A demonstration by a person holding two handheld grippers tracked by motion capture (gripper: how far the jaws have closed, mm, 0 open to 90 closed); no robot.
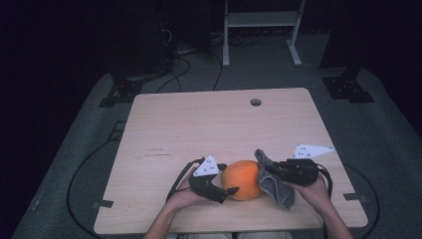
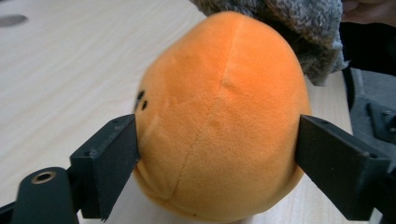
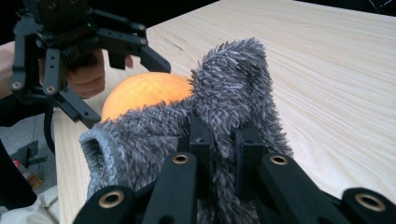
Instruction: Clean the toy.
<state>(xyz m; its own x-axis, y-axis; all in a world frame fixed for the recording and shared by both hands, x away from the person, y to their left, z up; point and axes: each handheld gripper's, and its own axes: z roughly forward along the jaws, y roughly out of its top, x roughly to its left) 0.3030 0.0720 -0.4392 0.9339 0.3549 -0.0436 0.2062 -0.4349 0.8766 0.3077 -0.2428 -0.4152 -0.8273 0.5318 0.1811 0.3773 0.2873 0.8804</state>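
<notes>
- The wooden table (image 1: 189, 124) carries the work near its front edge, right of the middle; a round hole (image 1: 255, 102) is seen near its back edge.
- The orange plush toy (image 1: 242, 179) rests on the table close to the front edge, between the two grippers. It is judged to be the thing being wiped or wrapped, and that work is judged barely begun: most of its surface is bare.
- The grey fuzzy cloth (image 1: 274, 180) is draped against the right side of the toy, touching it. Covering or rubbing the rest is judged to be left.
- The right gripper (image 3: 219, 140) is closed tight on a fold of the cloth.
- The left gripper (image 2: 217, 142) is set wide around the toy, a jaw at each flank; the pads appear to touch the plush, so the toy is taken as steadied.
- No brand or label is seen; faint marks on the table left of the middle cannot be read.
</notes>
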